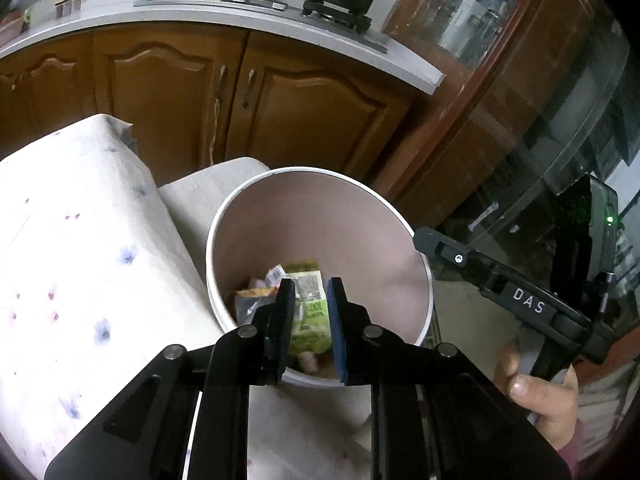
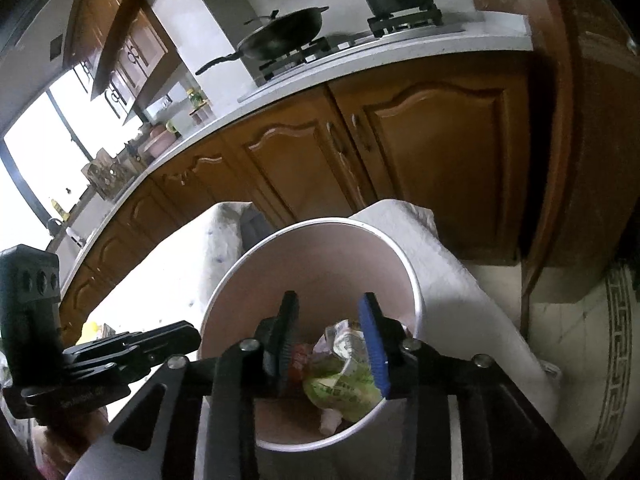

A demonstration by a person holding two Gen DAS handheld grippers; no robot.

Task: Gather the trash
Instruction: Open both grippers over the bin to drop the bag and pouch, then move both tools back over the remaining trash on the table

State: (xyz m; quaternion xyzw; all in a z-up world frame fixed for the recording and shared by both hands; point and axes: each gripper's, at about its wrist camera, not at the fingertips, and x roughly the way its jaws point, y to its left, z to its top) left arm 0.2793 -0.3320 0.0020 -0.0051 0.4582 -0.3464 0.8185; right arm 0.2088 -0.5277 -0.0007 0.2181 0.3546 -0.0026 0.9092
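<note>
Left hand-held gripper [image 1: 311, 292] parted; green wrapper [image 1: 310, 312] (long axis along fingers) in bin [image 1: 256, 200]

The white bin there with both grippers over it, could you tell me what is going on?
A person is collecting trash with a handheld gripper in each hand. Both the left gripper and the right gripper hang open and empty above the white bin, which stands beside a cloth-covered table. Inside lie a green wrapper and a few other scraps. Nothing is gripped right now.
</note>
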